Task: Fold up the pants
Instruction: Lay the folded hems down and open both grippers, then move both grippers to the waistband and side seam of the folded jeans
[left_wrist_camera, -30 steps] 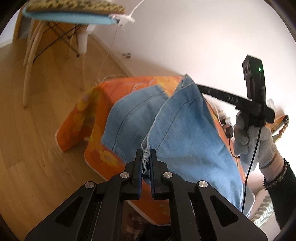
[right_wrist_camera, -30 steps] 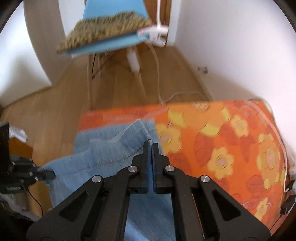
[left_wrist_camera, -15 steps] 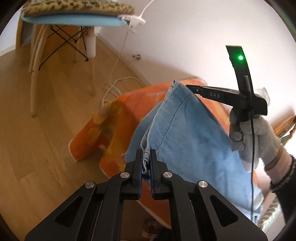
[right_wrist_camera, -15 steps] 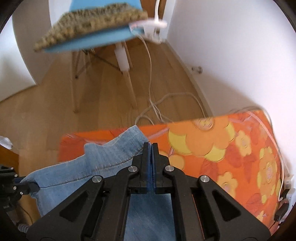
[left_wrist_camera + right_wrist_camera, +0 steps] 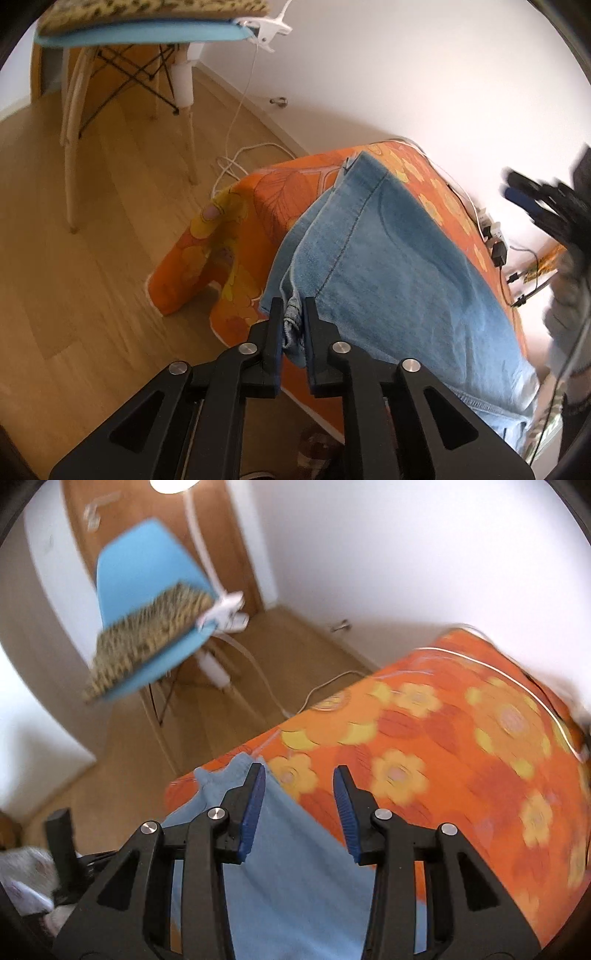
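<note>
Light blue denim pants (image 5: pixel 399 266) lie folded on a table under an orange flowered cloth (image 5: pixel 280 192). My left gripper (image 5: pixel 291 325) is at the table's near edge. Its jaws are opening, and the pants' bunched corner still fills the narrow gap and touches both pads. My right gripper (image 5: pixel 299 771) hovers above the pants (image 5: pixel 295 867) near their far edge, beside the cloth (image 5: pixel 461 775). Its jaws are opening and stand wide, with nothing between them. In the left wrist view the right gripper (image 5: pixel 535 199) is a dark blur at the right, held by a gloved hand (image 5: pixel 569 295).
A blue chair (image 5: pixel 144 576) with a woven cushion (image 5: pixel 147 638) stands on the wooden floor beyond the table. A white cable (image 5: pixel 236 162) trails across the floor by the wall. Chargers and cords (image 5: pixel 498 251) sit at the table's wall side.
The right gripper has let go of the pants' edge, opened wide, rolled and pulled away. The pants now lie flat on the cloth. The left jaws have parted slightly.
</note>
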Motion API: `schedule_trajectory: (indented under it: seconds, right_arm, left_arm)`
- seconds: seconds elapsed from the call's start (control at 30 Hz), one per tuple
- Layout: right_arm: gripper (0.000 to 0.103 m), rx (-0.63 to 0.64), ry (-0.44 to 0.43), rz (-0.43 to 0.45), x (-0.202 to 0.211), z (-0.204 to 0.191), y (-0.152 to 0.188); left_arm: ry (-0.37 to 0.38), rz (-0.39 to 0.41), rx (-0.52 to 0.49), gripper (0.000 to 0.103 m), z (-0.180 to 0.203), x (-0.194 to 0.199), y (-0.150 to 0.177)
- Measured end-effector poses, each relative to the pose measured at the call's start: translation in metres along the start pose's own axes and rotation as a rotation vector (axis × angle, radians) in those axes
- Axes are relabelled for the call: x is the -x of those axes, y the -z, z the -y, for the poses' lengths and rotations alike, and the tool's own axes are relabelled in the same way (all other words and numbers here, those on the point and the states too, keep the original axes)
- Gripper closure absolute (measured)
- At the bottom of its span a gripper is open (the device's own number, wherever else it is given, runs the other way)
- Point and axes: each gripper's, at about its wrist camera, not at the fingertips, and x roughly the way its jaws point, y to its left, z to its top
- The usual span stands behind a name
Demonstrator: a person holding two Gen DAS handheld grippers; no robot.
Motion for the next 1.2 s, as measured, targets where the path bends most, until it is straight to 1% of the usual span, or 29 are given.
schedule_trajectory:
  seconds: [0.07,0.13,0.2,0.23,0.3,0.4,0.53,0.57,0.6,0.67,0.7,0.77,0.83,0.97,1.1,1.13,1.2]
  right_arm:
    - [0.063,-0.027,0.037,0.031,0.032,0.015,0.013]
    - [0.06,-0.048,0.076,0.064,0.064,0.031,0.029]
    - [0.049,-0.068,0.098,0.087,0.089,0.045,0.04]
    - [0.049,-0.082,0.117,0.101,0.105,0.053,0.045]
    - [0.049,-0.107,0.151,0.123,0.135,0.068,0.059]
    - [0.048,-0.146,0.208,0.161,0.183,0.092,0.083]
    - [0.044,-0.172,0.337,0.201,0.243,0.116,0.116]
    - [0.041,-0.184,0.364,0.208,0.258,0.121,0.125]
    - [0.038,-0.2,0.385,0.218,0.274,0.127,0.134]
    - [0.038,-0.229,0.417,0.23,0.297,0.136,0.148]
    - [0.038,-0.241,0.428,0.234,0.307,0.14,0.155]
    - [0.038,-0.273,0.454,0.245,0.331,0.149,0.173]
    - [0.038,-0.295,0.48,0.254,0.352,0.158,0.189]
    - [0.038,-0.345,0.555,0.266,0.393,0.173,0.227]
    - [0.037,-0.438,0.606,0.276,0.433,0.193,0.271]
    - [0.037,-0.452,0.62,0.278,0.44,0.196,0.279]
    - [0.035,-0.504,0.656,0.281,0.458,0.206,0.301]
  left_arm:
    - [-0.045,0.008,-0.011,0.08,0.002,0.005,-0.002]
    - [-0.068,0.02,-0.003,0.08,0.001,0.013,-0.003]
    - [-0.093,0.033,-0.004,0.08,0.001,0.021,-0.004]
    - [-0.111,0.041,-0.007,0.08,0.003,0.027,-0.006]
    - [-0.117,0.06,-0.017,0.08,0.007,0.037,-0.007]
    - [-0.105,0.081,-0.053,0.08,0.022,0.05,-0.013]
    - [-0.054,0.089,-0.149,0.08,0.056,0.063,-0.017]
    - [-0.029,0.089,-0.186,0.08,0.072,0.066,-0.016]
    - [-0.015,0.087,-0.206,0.08,0.082,0.067,-0.014]
    - [0.031,0.08,-0.272,0.08,0.112,0.067,-0.01]
    - [0.046,0.078,-0.292,0.08,0.119,0.067,-0.009]
    - [0.092,0.064,-0.35,0.08,0.147,0.065,-0.001]
    - [0.145,0.041,-0.406,0.08,0.174,0.063,0.006]
    - [0.226,-0.017,-0.507,0.08,0.221,0.055,0.02]
    - [0.295,-0.069,-0.632,0.08,0.275,0.046,0.044]
    - [0.32,-0.089,-0.674,0.079,0.292,0.043,0.054]
    - [0.354,-0.115,-0.725,0.064,0.315,0.04,0.067]
